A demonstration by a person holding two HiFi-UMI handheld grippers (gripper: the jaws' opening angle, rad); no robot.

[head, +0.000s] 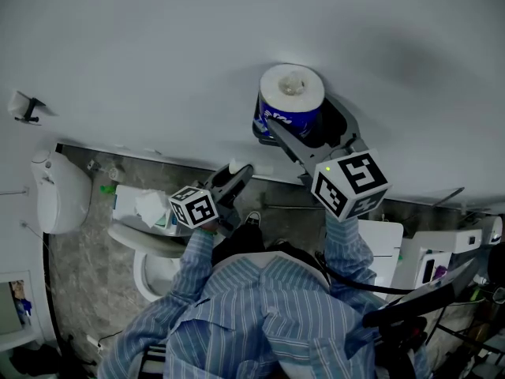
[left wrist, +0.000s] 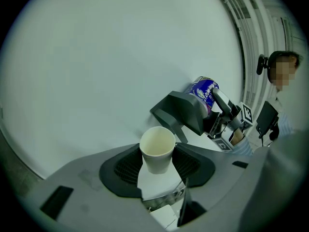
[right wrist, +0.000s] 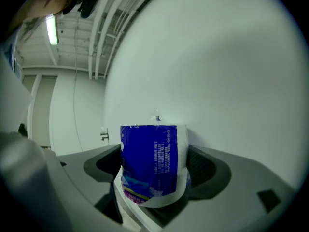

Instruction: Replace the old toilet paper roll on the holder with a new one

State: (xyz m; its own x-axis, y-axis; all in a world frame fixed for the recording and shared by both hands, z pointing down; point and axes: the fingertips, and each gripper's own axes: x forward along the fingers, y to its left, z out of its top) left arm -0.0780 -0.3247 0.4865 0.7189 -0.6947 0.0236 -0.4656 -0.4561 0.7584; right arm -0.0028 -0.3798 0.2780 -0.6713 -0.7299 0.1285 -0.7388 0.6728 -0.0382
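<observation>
My right gripper is shut on a new toilet paper roll in a blue wrapper, held up close to the white wall. In the right gripper view the roll stands upright between the jaws, wrapper print facing me. My left gripper is shut on a pale cardboard tube with a scrap of paper under it; its open end faces the wall. From the left gripper view the right gripper and its blue roll show just beyond the tube. A small wall fixture shows at the left.
Below me are a toilet bowl, white items on its tank, and a white wall unit at the left. A small bracket is on the wall at the upper left. White boxes and cables crowd the right.
</observation>
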